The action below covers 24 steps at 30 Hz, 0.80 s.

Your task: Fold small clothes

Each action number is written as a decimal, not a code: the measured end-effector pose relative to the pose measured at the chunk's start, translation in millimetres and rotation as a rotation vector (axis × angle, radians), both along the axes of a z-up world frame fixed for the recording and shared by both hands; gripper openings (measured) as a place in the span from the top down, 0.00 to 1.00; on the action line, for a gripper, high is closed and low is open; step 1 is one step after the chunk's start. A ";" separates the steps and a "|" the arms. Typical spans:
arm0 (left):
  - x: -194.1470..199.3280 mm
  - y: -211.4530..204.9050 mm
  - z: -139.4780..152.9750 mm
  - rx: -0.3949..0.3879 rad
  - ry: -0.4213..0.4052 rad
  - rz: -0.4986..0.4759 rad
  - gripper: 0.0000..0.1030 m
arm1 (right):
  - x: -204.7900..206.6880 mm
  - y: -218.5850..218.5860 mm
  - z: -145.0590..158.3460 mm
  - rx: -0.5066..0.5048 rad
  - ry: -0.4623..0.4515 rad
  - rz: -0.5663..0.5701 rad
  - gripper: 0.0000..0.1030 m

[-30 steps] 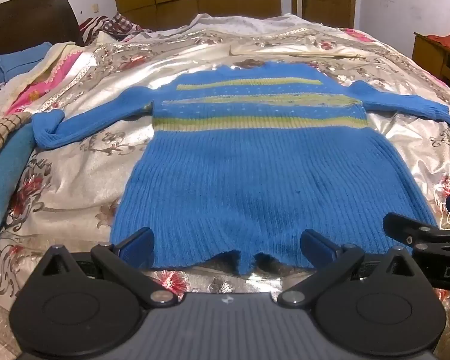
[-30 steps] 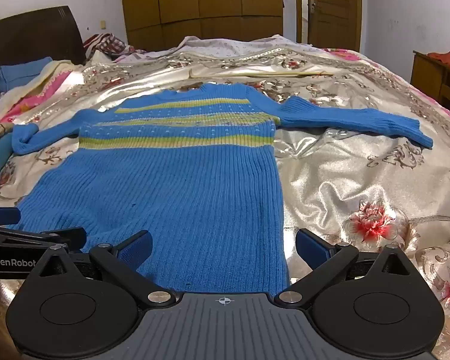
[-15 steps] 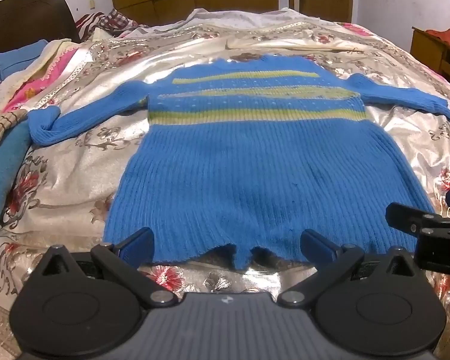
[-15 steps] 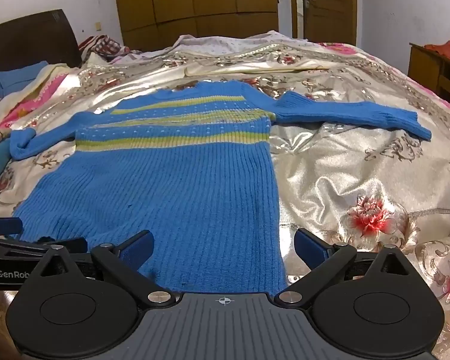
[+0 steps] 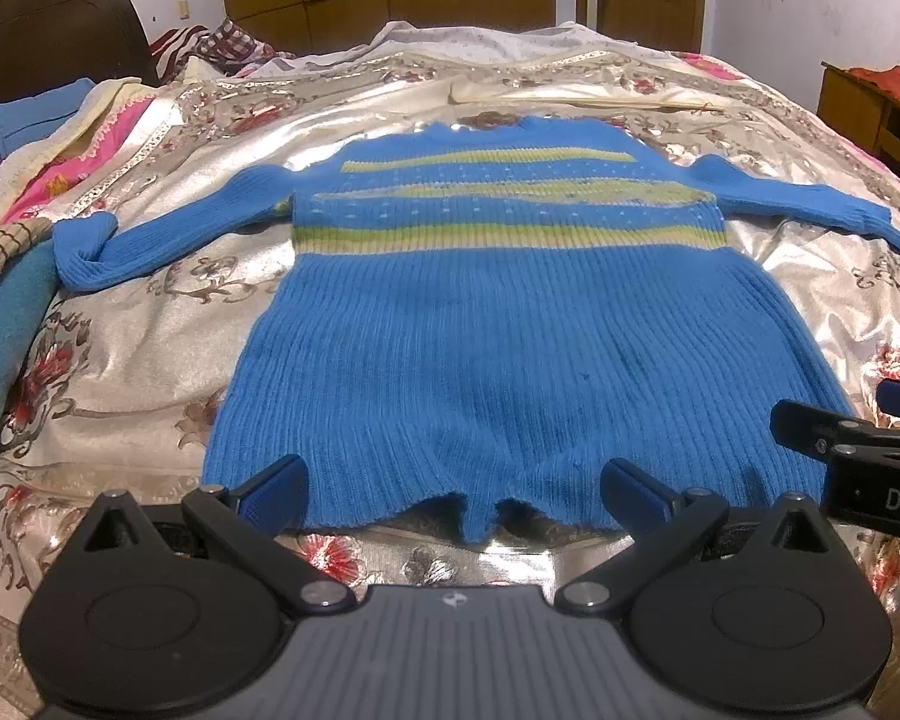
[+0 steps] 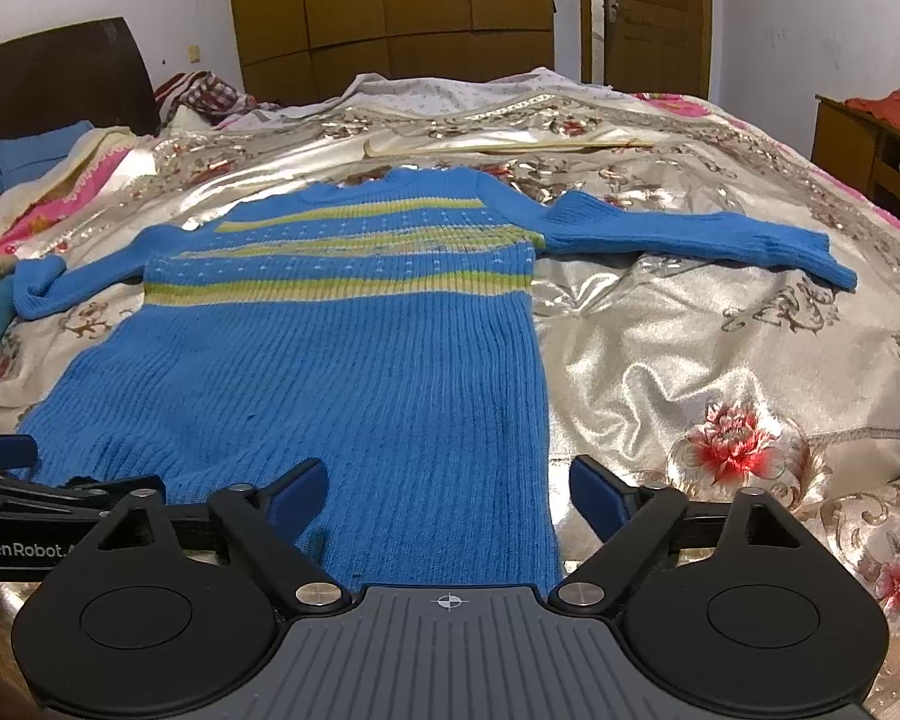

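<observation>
- We see a blue sweater (image 5: 510, 324) spread flat, front up, on the bed (image 5: 150, 360), with its hem near us and its collar at the far end.
- Yellow-green stripes (image 5: 504, 237) cross its chest, and both sleeves are stretched out to the sides.
- The left sleeve (image 5: 150, 240) ends in a cuff folded back on itself, near a teal cloth (image 5: 0, 330) at the bed's left edge.
- The right sleeve (image 6: 702, 240) lies straight, pointing right across the floral satin cover.
- Our left gripper (image 5: 456, 486) hangs at the near hem, its jaws spread wide with nothing between them; the blue fingertips (image 5: 276, 483) sit over the lower edge of the knit, and we cannot tell whether they touch it.
- Our right gripper (image 6: 447, 489) is likewise released and wide apart, straddling the sweater's near right corner: one tip over the knit, the other over bare cover just beside the side seam.
- In each view the other tool shows at the frame's edge, so the two sit side by side along the hem.
- The hem (image 5: 468, 516) is uneven, with a small notch near its middle.
- Far behind stand a wooden wardrobe (image 6: 390, 6) and a door (image 6: 654, 18); a dark headboard (image 6: 60, 78) is at the left, a wooden cabinet (image 6: 858, 138) at the right.
</observation>
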<state>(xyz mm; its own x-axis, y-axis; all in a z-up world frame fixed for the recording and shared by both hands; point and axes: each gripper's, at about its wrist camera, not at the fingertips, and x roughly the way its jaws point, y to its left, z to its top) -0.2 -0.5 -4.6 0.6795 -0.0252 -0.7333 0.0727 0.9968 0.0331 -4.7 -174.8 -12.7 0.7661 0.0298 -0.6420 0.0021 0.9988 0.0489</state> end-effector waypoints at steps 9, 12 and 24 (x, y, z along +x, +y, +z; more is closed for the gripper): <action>0.4 -2.4 -0.1 0.008 0.000 -0.002 0.00 | 0.6 -1.3 -0.7 0.003 0.005 0.000 0.33; 0.0 -3.9 0.9 0.014 -0.003 -0.004 0.00 | 0.7 -2.6 0.0 0.010 -0.003 -0.004 0.32; 19.2 -31.7 29.3 0.074 -0.073 -0.111 0.00 | 17.6 -26.8 14.2 0.094 -0.018 -0.036 0.31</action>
<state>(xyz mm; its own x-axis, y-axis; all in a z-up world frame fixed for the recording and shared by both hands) 19.0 -32.2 24.7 0.7268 -0.0509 -0.6850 0.1775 0.9773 0.1157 12.9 -201.6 1.5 0.7791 0.0610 -0.6239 0.0366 0.9891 0.1424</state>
